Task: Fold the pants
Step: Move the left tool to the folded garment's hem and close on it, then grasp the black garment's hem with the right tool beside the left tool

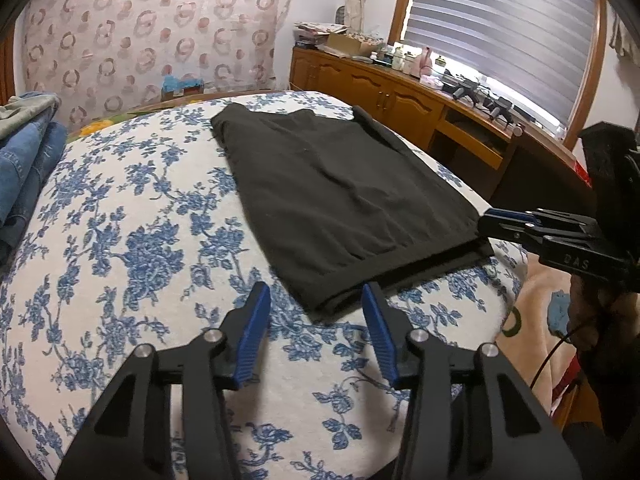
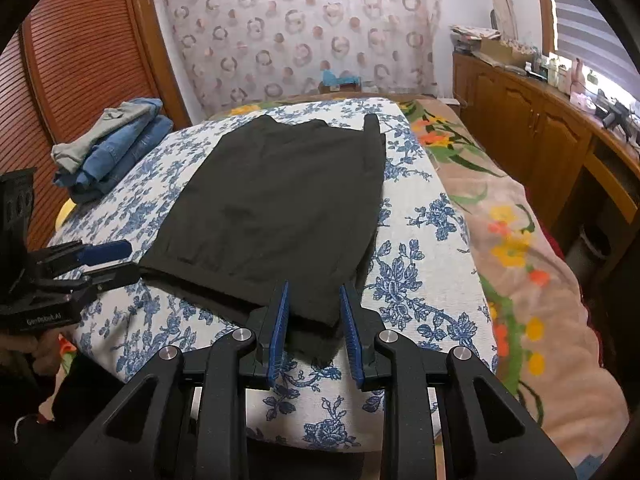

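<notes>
Left wrist: black pants [image 1: 340, 196] folded flat on floral sheet [image 1: 140, 220]; left gripper [image 1: 316, 312] part-open, empty, at near-left hem corner. Right wrist: right gripper [image 2: 314, 312] narrowly open, straddling near-right hem corner [image 2: 316, 332], pads not visibly pinching. Soft, limp, light; pinch both layers at hem corners.

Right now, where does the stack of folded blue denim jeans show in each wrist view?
Left wrist view: the stack of folded blue denim jeans sits at the far left edge, on the blue-and-white floral cloth.
Right wrist view: the stack lies upper left, before the louvred wooden door.
Shared landmark: the folded black pants, lying right of the stack in both views.
</notes>
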Demonstrator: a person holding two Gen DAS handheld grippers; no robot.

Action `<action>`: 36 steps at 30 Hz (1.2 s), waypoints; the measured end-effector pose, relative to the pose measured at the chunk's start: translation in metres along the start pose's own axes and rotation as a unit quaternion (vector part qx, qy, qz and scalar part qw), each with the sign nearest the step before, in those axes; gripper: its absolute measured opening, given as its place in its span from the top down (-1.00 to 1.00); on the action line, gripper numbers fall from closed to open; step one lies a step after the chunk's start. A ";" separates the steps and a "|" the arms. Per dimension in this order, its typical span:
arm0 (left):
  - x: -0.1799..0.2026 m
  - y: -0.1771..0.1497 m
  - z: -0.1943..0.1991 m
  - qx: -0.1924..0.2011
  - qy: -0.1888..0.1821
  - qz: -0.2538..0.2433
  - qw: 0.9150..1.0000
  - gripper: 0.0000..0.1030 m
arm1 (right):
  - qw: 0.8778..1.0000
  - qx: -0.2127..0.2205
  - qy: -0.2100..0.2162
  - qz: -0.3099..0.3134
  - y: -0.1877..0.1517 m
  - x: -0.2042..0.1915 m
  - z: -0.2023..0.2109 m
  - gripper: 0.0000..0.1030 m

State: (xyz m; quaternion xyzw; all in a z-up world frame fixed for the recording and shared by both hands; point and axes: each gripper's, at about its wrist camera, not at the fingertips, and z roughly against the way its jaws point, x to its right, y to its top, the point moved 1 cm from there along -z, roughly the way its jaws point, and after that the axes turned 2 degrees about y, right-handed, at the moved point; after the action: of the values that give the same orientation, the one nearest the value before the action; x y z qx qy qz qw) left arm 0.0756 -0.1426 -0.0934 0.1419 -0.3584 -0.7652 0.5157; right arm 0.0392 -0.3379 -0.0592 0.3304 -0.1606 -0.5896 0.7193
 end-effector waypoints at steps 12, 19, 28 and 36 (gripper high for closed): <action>0.006 -0.001 -0.009 0.010 -0.005 -0.012 1.000 0.62 | 1.000 -0.013 0.001 -0.015 -0.001 0.004 -0.005 0.52; 0.006 0.001 0.004 0.028 -0.002 -0.016 0.999 0.69 | 1.000 -0.009 0.007 -0.007 0.002 -0.001 -0.002 0.70; 0.000 -0.007 0.000 0.015 -0.002 -0.004 1.000 0.69 | 1.000 0.000 0.021 0.011 -0.003 -0.012 0.010 0.90; 0.000 -0.011 -0.006 0.007 0.000 -0.001 1.000 0.68 | 1.000 0.006 -0.005 0.003 -0.004 -0.006 0.011 0.69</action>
State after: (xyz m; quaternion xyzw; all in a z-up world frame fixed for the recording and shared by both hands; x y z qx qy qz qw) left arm 0.0716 -0.1426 -0.1057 0.1463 -0.3639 -0.7632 0.5136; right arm 0.0285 -0.3360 -0.0530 0.3309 -0.1689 -0.5884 0.7182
